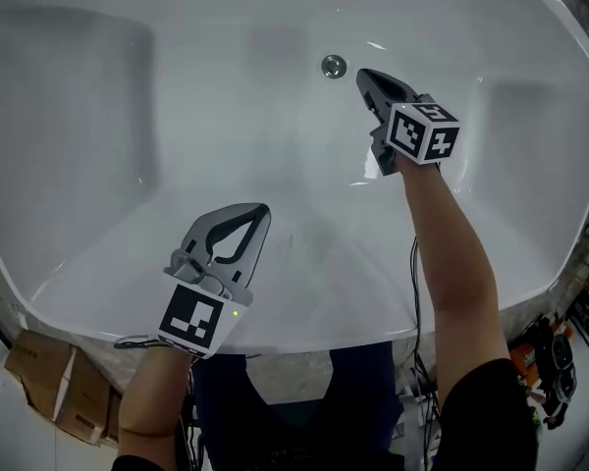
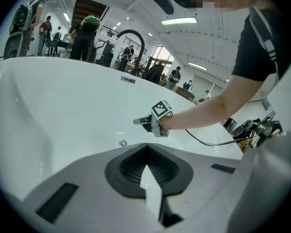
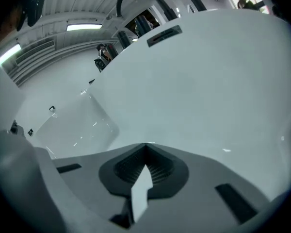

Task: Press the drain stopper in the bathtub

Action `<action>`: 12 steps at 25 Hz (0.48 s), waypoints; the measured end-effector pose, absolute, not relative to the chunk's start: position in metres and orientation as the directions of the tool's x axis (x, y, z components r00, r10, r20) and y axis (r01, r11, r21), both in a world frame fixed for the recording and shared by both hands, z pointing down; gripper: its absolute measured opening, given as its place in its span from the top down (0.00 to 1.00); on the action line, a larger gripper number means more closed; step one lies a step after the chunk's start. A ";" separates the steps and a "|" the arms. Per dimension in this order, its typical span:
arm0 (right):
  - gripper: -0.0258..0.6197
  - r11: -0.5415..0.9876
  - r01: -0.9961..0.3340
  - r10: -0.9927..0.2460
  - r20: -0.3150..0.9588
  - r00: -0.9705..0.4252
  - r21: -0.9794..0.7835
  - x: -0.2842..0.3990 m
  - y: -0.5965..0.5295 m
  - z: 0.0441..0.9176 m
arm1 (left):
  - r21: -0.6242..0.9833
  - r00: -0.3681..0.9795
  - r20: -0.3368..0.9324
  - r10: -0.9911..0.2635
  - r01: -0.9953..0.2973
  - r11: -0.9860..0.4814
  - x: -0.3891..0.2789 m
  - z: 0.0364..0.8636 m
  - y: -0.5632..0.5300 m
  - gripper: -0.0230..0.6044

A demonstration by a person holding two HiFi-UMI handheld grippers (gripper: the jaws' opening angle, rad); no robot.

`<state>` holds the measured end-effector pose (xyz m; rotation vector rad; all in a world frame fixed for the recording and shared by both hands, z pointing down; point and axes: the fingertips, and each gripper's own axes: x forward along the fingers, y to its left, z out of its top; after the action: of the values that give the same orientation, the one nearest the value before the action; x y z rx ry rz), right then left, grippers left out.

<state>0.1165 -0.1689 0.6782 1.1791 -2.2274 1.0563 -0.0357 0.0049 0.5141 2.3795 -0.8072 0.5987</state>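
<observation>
Left gripper (image 1: 258,211) and right gripper (image 1: 366,78): jaws together, empty. The right tip seems beside the small round metal drain stopper (image 1: 334,66); an off-centre press may slip.

Cool, even indoor light with heavy fisheye.
Small glints from ceiling strip lights (image 2: 178,21) dot the glossy bathtub (image 1: 128,165); shadows are soft, and both gripper views bend and darken toward their edges.
</observation>
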 end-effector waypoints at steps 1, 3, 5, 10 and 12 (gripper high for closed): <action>0.95 0.356 -0.831 -0.514 0.652 -0.557 -0.428 0.116 -0.170 0.687 | 0.357 0.720 0.561 -0.407 -0.655 -0.666 -0.035 0.517 0.004 0.95; 0.95 0.350 -0.837 -0.502 0.670 -0.547 -0.422 0.118 -0.174 0.705 | 0.362 0.720 0.566 -0.401 -0.654 -0.664 -0.034 0.523 0.002 0.95; 0.95 0.338 -0.844 -0.493 0.686 -0.535 -0.415 0.119 -0.178 0.723 | 0.358 0.722 0.572 -0.390 -0.647 -0.673 -0.034 0.530 0.000 0.95; 0.95 0.303 -0.866 -0.458 0.736 -0.498 -0.397 0.122 -0.188 0.776 | 0.356 0.725 0.588 -0.358 -0.630 -0.690 -0.036 0.550 -0.005 0.95; 0.95 0.303 -0.870 -0.438 0.754 -0.489 -0.388 0.123 -0.189 0.797 | 0.352 0.730 0.597 -0.333 -0.612 -0.708 -0.035 0.559 -0.004 0.95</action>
<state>0.1228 -0.1895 0.7968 1.1590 -2.0571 1.0930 -0.0355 -0.0035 0.5586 2.3896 -0.7150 0.6831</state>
